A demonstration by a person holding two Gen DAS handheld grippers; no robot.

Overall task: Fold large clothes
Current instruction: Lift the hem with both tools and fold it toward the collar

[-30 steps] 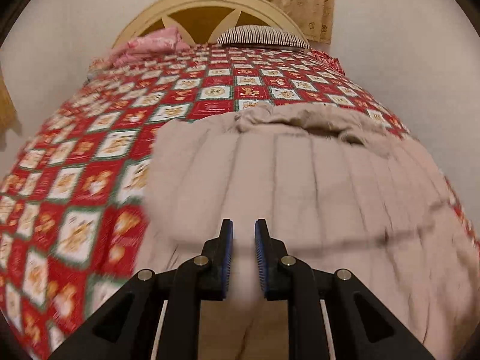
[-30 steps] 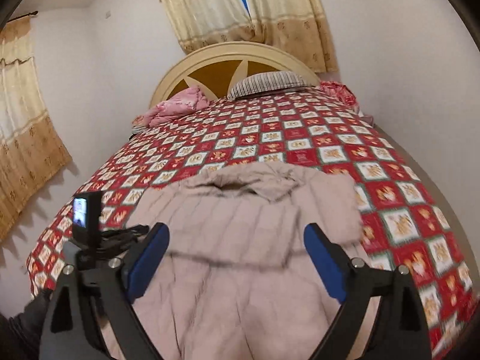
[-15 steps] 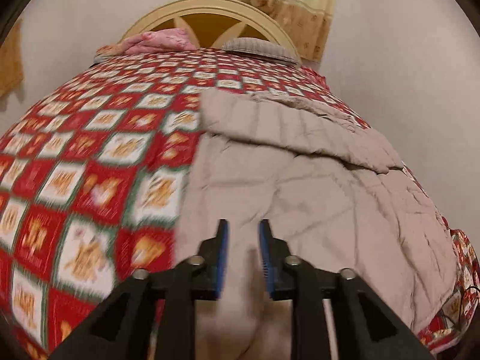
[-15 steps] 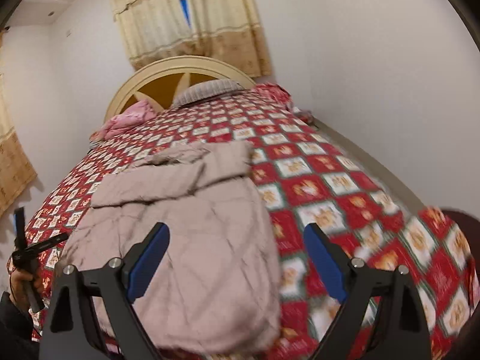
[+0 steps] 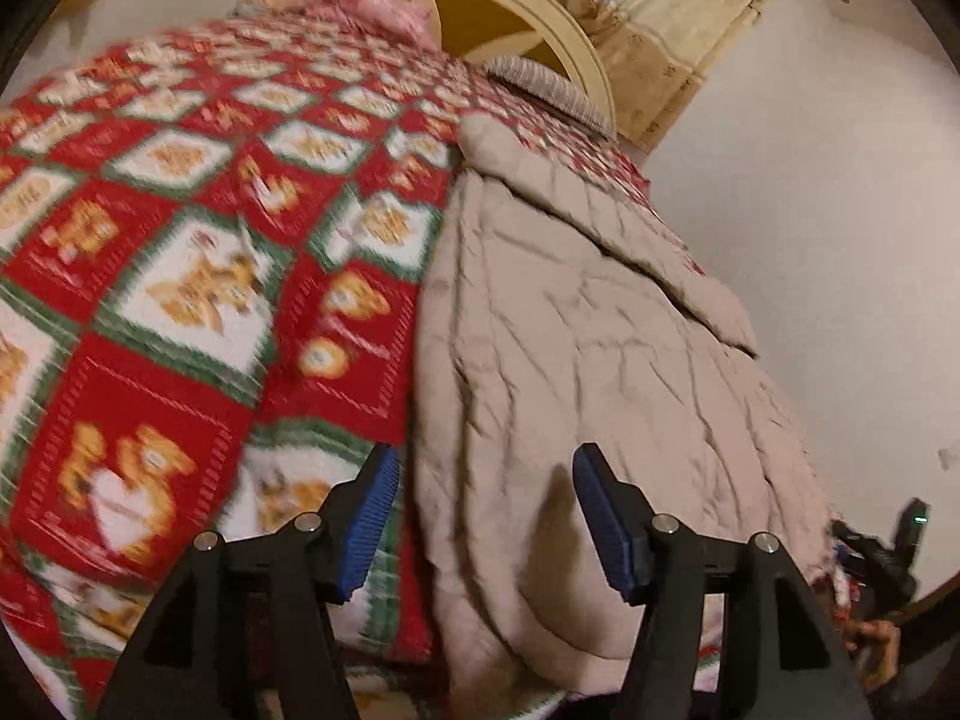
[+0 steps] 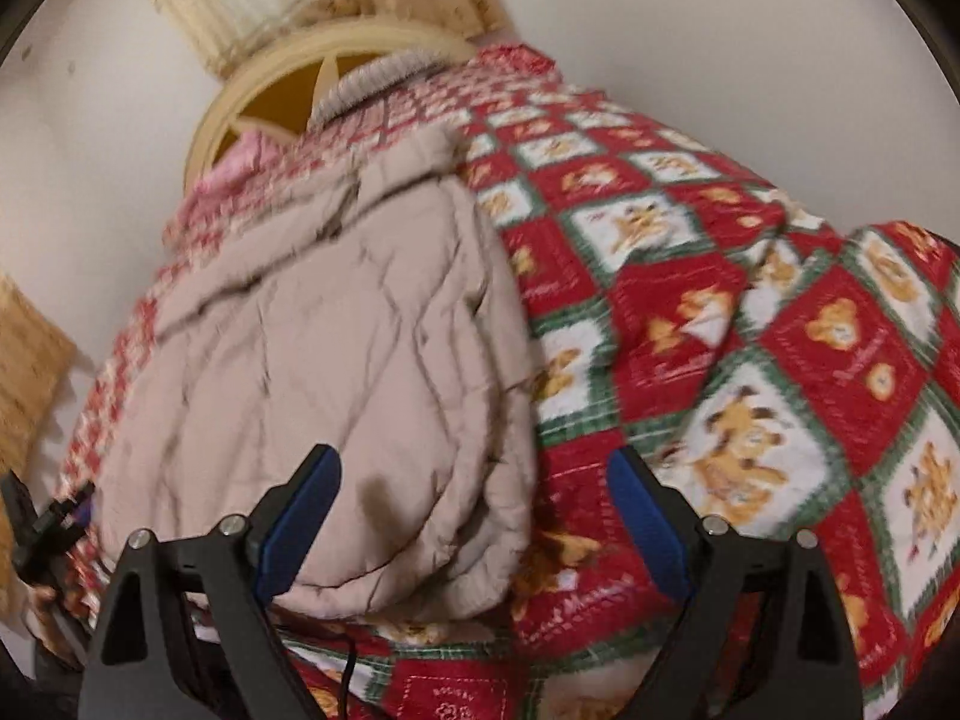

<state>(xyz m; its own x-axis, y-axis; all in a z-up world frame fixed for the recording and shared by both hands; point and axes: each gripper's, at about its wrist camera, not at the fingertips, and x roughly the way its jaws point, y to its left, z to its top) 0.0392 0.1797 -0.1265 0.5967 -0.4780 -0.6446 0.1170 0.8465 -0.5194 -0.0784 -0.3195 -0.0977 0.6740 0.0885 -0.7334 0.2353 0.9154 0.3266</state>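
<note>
A beige quilted coat [image 5: 600, 360] lies spread lengthwise on the bed, its hem at the near edge. My left gripper [image 5: 486, 480] hovers over the coat's lower left corner. Its jaws are opening, the coat's side edge lies between them, and the blue pads [image 5: 369, 516] touch nothing. In the right wrist view the coat [image 6: 336, 348] fills the left half. My right gripper [image 6: 474, 480] stands wide open over the rounded lower right corner of the hem, with its pads apart from the cloth.
The bed carries a red, white and green checked blanket with bear pictures [image 5: 180, 300]. At its head are a cream headboard [image 5: 540, 18], a striped pillow [image 5: 540, 84] and a pink bundle [image 5: 372, 6]. Curtains [image 5: 672, 12] and white walls lie beyond. A black cable [image 6: 348, 672] hangs below the hem.
The left jaws have gone from almost shut to well apart. Both grippers have swung outward from the coat's middle to its lower corners, come lower and rolled. The right one stayed wide open.
</note>
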